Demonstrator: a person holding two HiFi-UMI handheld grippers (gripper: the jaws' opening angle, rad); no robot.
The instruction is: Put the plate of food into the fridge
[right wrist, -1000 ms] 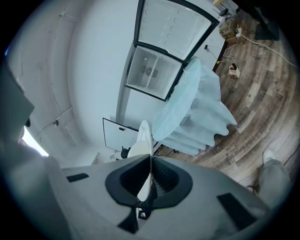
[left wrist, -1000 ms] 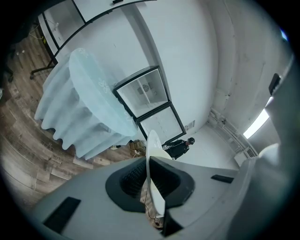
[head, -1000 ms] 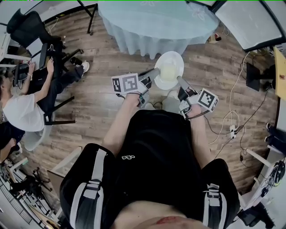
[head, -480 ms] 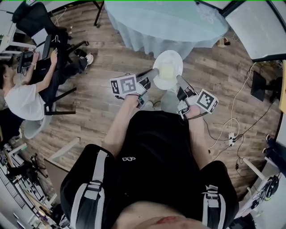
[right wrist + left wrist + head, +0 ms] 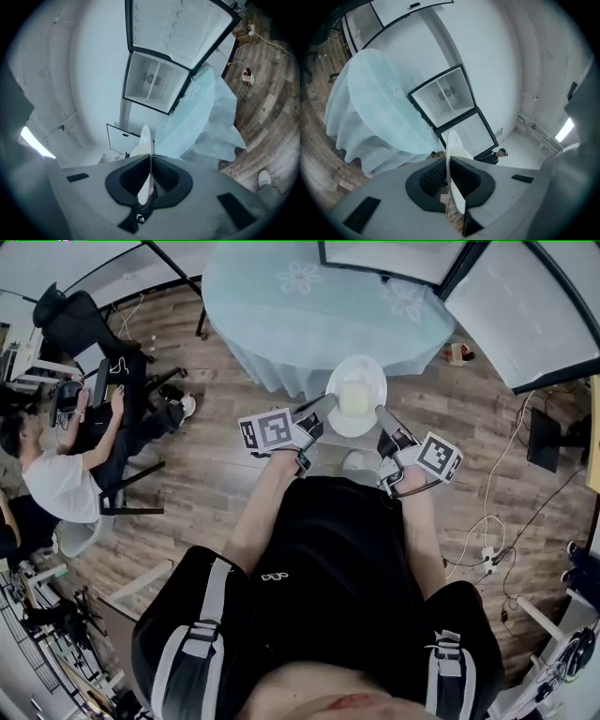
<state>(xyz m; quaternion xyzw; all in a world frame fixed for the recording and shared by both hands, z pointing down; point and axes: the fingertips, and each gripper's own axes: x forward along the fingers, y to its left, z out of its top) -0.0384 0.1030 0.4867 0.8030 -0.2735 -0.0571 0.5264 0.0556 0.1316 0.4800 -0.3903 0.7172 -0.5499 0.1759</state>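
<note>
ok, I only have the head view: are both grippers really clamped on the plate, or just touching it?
Observer: The left gripper view shows the left gripper with both pads pressed on the plate rim.
Operator: Right one?
Observer: In its own view the right gripper is shut on the rim too, with the plate seen edge-on.
Operator: Fridge open?
Observer: Yes. The right gripper view shows the fridge past the table, its door swung wide.
</note>
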